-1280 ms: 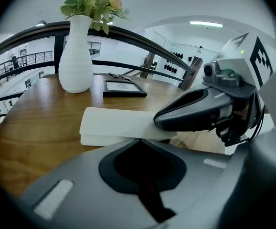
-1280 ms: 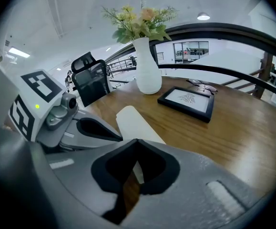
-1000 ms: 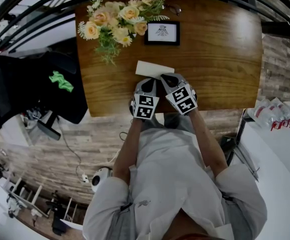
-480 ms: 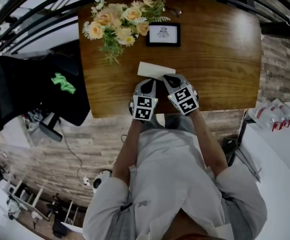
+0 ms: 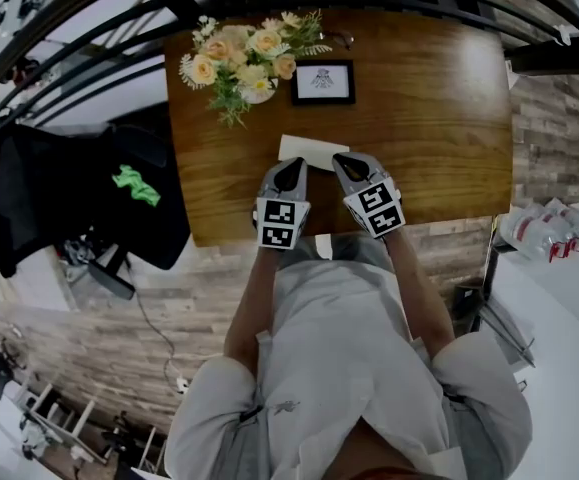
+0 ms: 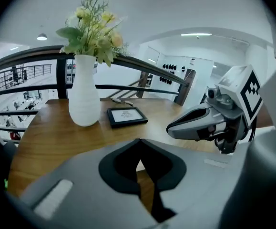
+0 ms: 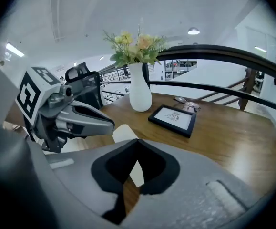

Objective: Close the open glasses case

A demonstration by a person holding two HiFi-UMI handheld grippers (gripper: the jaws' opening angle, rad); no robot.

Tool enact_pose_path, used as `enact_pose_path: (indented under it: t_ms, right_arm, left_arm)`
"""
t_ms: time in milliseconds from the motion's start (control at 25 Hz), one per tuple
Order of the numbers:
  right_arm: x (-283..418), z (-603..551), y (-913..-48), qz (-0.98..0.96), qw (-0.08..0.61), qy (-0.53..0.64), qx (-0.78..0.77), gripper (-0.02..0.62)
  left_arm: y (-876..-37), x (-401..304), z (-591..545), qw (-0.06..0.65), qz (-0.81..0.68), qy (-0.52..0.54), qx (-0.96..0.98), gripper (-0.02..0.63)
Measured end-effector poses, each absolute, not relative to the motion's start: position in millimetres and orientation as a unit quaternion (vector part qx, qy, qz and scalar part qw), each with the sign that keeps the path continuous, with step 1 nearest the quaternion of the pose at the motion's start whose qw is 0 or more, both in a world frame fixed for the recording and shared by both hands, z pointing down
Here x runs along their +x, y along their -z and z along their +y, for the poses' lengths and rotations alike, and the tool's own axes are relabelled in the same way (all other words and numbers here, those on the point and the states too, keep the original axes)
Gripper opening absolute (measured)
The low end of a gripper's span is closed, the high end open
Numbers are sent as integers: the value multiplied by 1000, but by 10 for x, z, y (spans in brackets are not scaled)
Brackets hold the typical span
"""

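2 grippers hang side by side over the near edge of the wooden table (image 5: 449,118), and both point away from the person, toward the glasses case. Starting from the left, a white vase of flowers (image 5: 237,56) stands at the far left corner. A dark picture frame (image 5: 322,82) lies just beside it, and a pair of spectacles (image 5: 341,39) rests behind the frame, near the far edge.

Closer to the person, the left gripper (image 5: 290,165) has its jaws pressed together with nothing between them — in its own view, only a narrow slit shows table wood and a bit of white. The glasses case (image 5: 312,149) is a pale flat shape on the table just in front of the 2 tips, between them and the frame. I cannot tell from these views how far its lid stands open. The right gripper (image 5: 342,158) has its jaws together on nothing too, with its tip near the right part of the case.

I judge that the closing is not yet begun. The main danger is sliding. The case looks light and the wood smooth, so a push from 1 closed tip may shove it toward the frame instead of folding the lid — the other gripper should steady it. A push off centre may also turn the case.
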State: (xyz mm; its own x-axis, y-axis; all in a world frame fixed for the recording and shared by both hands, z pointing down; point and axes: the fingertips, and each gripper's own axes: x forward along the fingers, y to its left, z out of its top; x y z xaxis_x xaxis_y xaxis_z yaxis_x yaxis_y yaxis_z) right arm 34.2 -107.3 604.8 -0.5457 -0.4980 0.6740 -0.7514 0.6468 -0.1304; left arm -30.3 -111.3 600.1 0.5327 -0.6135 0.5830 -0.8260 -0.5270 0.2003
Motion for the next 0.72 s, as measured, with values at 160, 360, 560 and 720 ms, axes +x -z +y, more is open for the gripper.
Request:
enact_pose_path:
  t_ms: [160,360,560,720]
  right_arm:
    - [389,-1121,-5739,-855,274,-190,396,3]
    - [443,-1169,-5290,-857,232,-163,431,3]
    - [474,-1163,-4880,-857,192,-127,462,2]
    - [484,-1134,-4573,-857,164,-98,480,2]
  left_arm:
    - [-5645,-310,-1206,194,-424,-205,861,18]
    - [-5154,-325,-1294,148,-423,-167,878,19]
    - [-4810,-391,-1307,115,-428,-138,886,18]
    - [-4569,-470,-1280,95,-434,-116,889,18]
